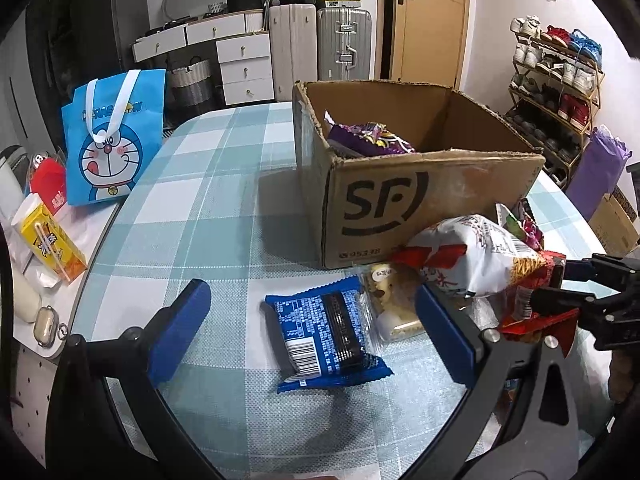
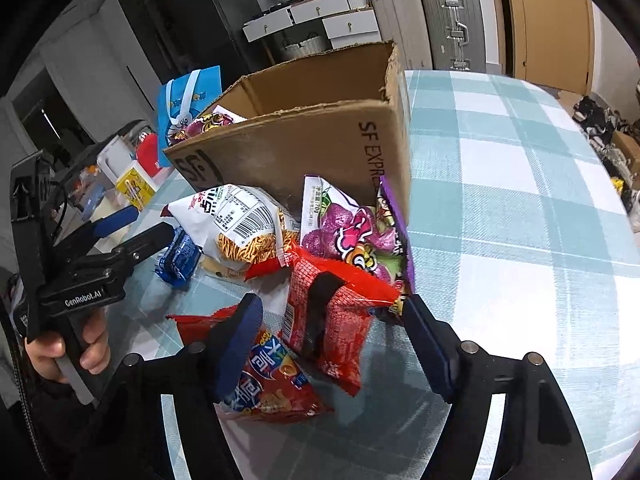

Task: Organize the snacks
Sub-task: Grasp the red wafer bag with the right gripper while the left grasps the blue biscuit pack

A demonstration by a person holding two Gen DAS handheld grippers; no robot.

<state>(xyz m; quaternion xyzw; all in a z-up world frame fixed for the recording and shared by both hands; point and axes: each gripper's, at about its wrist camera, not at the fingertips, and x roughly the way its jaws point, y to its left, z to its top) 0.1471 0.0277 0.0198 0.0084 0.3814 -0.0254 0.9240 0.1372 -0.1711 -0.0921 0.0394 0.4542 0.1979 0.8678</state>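
Snacks sit heaped on your checked tablecloth [image 1: 208, 208] against the front of the cardboard box [image 1: 432, 200], and one purple bag [image 1: 372, 140] already lies inside it. Your left gripper [image 1: 312, 332] hangs with its jaws spread wide over the blue wrapped biscuit pack [image 1: 324, 336], which lies flat between the two blue pads [image 1: 180, 332] without touching either; a clear pastry packet [image 1: 394, 304] lies just beside it, toward your right pad. Your right gripper [image 2: 332, 344] has its jaws partly apart and straddling the red noodle bag [image 2: 332, 316]; the pads do not press on it, so nothing is gripped. Its left pad rests over a red chip bag [image 2: 272, 384], while a white crisp bag [image 2: 236, 224] and a purple-pink bag [image 2: 352, 228] lie beyond, leaning at the box.
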